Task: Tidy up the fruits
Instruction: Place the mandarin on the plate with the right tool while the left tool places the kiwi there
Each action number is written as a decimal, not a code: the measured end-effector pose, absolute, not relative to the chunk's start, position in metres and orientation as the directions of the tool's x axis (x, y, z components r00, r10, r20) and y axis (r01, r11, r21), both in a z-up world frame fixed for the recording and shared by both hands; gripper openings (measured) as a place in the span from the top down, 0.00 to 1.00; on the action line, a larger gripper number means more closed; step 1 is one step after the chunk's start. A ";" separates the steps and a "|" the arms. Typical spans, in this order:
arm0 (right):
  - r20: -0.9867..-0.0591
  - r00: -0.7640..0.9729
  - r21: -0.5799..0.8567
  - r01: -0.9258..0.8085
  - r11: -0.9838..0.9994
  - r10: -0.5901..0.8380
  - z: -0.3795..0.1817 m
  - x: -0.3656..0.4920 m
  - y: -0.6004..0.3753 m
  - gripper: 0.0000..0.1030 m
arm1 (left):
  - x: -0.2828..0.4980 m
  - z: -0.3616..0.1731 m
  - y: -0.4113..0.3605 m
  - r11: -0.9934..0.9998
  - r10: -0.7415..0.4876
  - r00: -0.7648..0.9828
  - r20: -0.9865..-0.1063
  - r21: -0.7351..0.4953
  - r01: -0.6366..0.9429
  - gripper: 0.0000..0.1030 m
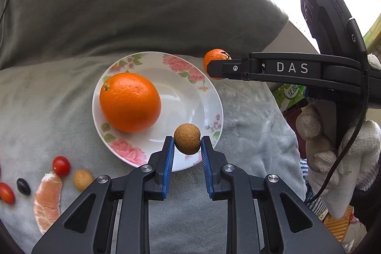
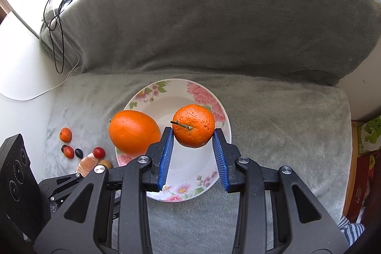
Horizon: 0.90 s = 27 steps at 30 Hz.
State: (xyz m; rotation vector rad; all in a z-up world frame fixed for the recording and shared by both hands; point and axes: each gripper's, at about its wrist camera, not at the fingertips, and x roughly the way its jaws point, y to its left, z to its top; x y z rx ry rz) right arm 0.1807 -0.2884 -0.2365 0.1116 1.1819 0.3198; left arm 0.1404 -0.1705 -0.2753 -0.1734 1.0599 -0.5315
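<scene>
Beside plate (image 1: pixel 214 111), right gripper (image 1: pixel 210 68) lettered "DAS", clamping mandarin (image 1: pixel 213 56)

White letters "DAS" on the black arm of the right gripper (image 1: pixel 215 68), a small "G" mark on its black body, and Chinese characters, too small to read, on a green packet (image 1: pixel 289 93) below.

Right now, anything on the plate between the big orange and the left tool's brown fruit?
No, only bare white plate separates the big orange from the brown fruit in the left tool, per the left wrist view.
</scene>
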 end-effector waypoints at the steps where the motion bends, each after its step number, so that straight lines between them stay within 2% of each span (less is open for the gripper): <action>1: -0.890 0.339 0.252 -0.189 0.949 0.304 -0.237 0.182 -0.288 0.65 | 0.140 -0.275 -0.172 0.862 -0.493 0.375 -0.785 -0.383 0.333 0.79; 7: -0.889 0.336 0.259 -0.190 0.947 0.311 -0.237 0.183 -0.286 0.64 | 0.142 -0.276 -0.173 0.863 -0.491 0.364 -0.791 -0.388 0.322 0.78; 8: -0.889 0.337 0.261 -0.187 0.947 0.311 -0.236 0.183 -0.285 0.58 | 0.142 -0.275 -0.173 0.864 -0.490 0.363 -0.793 -0.386 0.322 0.72; 9: -0.888 0.341 0.259 -0.184 0.948 0.309 -0.235 0.183 -0.285 0.45 | 0.142 -0.275 -0.174 0.867 -0.485 0.362 -0.796 -0.382 0.320 0.66; 10: -0.886 0.348 0.257 -0.182 0.949 0.307 -0.233 0.182 -0.285 0.39 | 0.142 -0.275 -0.174 0.871 -0.478 0.362 -0.800 -0.378 0.315 0.53; 11: -0.882 0.356 0.257 -0.182 0.949 0.307 -0.232 0.182 -0.285 0.33 | 0.142 -0.274 -0.173 0.870 -0.481 0.364 -0.797 -0.381 0.314 0.51; 18: -0.874 0.378 0.254 -0.179 0.950 0.305 -0.221 0.178 -0.283 0.29 | 0.137 -0.270 -0.165 0.873 -0.479 0.376 -0.793 -0.383 0.303 0.50; 27: -0.867 0.405 0.240 -0.172 0.955 0.291 -0.208 0.170 -0.271 0.29 | 0.128 -0.260 -0.150 0.879 -0.471 0.409 -0.782 -0.373 0.297 0.50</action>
